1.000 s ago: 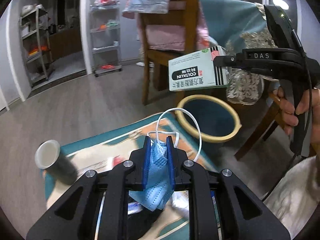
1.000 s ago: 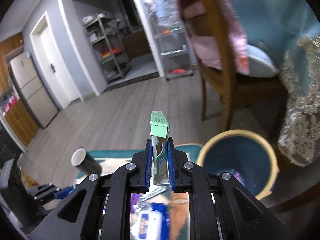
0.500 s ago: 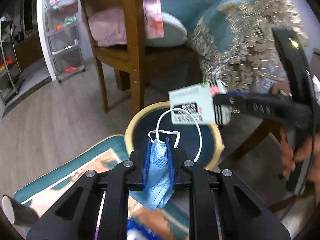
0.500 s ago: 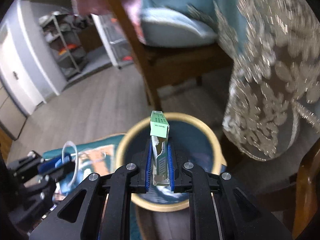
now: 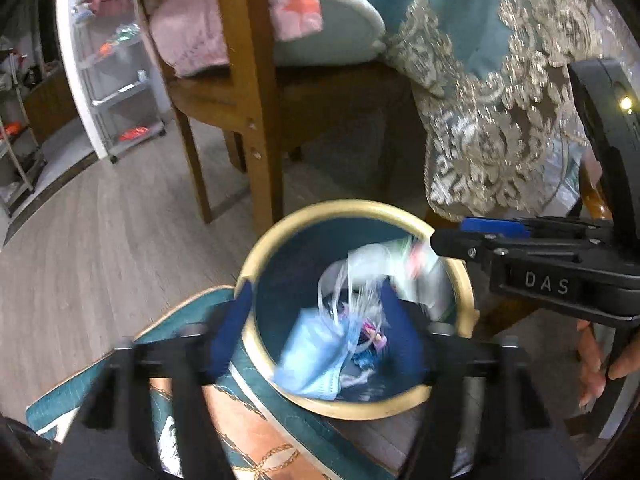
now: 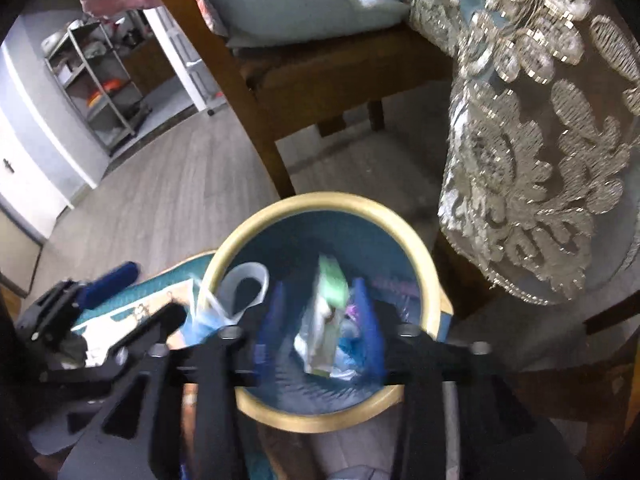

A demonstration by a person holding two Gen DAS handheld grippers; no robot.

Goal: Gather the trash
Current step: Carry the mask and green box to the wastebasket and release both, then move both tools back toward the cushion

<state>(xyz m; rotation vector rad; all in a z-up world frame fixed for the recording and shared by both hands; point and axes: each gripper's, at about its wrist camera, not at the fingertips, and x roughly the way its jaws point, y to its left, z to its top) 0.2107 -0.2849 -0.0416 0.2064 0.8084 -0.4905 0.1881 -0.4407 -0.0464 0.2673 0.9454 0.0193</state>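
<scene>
A round bin (image 5: 348, 208) with a gold rim and a teal inside stands on the floor under both grippers. My left gripper (image 5: 316, 336) hovers over it with its jaws opening. The blue face mask (image 5: 312, 356) is loose between them and dropping into the bin. In the right wrist view my right gripper (image 6: 318, 328) is also over the bin (image 6: 320, 200), jaws opening, and the green and white box (image 6: 328, 308) is slipping down free of the pads. The right gripper (image 5: 460, 236) reaches in from the right, with the box (image 5: 412, 272) blurred below it. The left gripper (image 6: 136, 300) shows at the left.
A wooden chair (image 5: 244, 120) with cushions stands just behind the bin. A teal tablecloth with silver lace (image 5: 500, 120) hangs at the right. A patterned teal rug (image 5: 240, 400) lies beside the bin. Shelving racks (image 6: 96, 92) stand far back. A person's hand (image 5: 600, 364) holds the right gripper.
Both grippers have swung over the bin and sunk toward it. Their jaws, shut on the mask and the box before, have spread, and both things are falling into the bin.
</scene>
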